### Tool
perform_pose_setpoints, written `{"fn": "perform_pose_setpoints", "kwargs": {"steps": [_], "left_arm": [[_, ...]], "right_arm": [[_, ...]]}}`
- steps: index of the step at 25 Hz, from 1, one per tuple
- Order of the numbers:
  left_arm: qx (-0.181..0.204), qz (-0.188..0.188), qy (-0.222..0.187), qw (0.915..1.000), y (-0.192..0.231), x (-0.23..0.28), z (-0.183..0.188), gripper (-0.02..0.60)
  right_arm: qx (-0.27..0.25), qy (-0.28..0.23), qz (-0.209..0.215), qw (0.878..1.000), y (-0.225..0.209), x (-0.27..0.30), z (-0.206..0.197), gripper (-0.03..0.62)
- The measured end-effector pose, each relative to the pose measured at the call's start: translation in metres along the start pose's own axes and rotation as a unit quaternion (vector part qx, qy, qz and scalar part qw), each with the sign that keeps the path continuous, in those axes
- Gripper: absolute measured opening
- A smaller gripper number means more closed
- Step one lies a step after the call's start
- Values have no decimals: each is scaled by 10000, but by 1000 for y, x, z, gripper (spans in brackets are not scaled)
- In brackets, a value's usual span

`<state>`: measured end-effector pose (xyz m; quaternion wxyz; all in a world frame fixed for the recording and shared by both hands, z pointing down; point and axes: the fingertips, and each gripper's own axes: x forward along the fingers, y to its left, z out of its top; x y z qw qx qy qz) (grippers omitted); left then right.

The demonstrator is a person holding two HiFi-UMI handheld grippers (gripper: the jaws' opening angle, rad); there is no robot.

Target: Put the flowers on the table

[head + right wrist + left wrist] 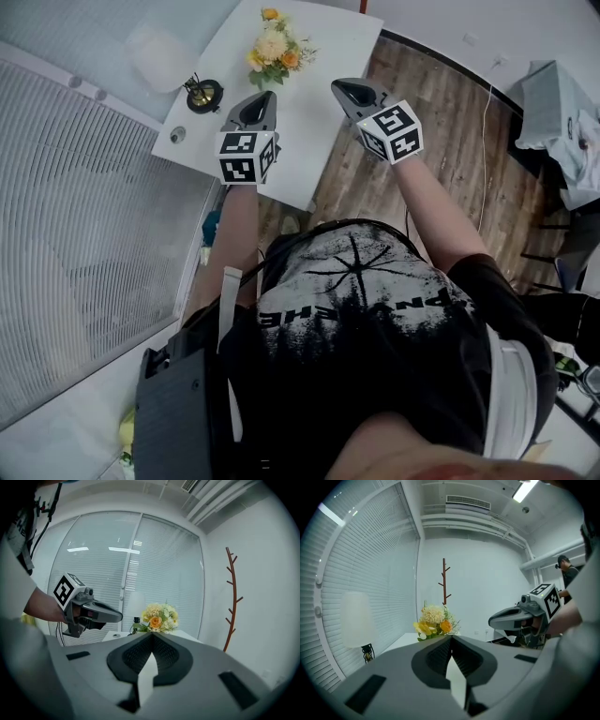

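A bouquet of yellow, orange and cream flowers [275, 44] lies on the white table [319, 56] near its far end. It also shows ahead of the jaws in the left gripper view, flowers [434, 621], and in the right gripper view, flowers [161, 617]. My left gripper [264, 97] hovers over the table's near part, short of the flowers, its jaws shut and empty [451, 637]. To its right, my right gripper [343, 87] is held over the table edge, also shut with nothing in it [152, 635].
A white-shaded lamp [164, 58] with a dark base [203, 94] stands at the table's left, beside a small round object [178, 137]. Window blinds [84, 206] run along the left. A wooden coat stand [233, 606] is by the wall. Cloth-covered furniture [562, 122] stands at right on wood flooring.
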<state>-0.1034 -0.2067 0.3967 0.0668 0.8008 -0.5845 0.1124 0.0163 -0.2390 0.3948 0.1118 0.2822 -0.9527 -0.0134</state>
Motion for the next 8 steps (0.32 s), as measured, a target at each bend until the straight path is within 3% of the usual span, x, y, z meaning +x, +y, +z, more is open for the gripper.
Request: {"fn": "perform_pose_setpoints", "kwargs": {"steps": [8], "left_arm": [[-27, 4, 18, 10000, -5, -5, -10, 12]], "right_arm": [[31, 119, -16, 9999, 7, -3, -10, 17]]}}
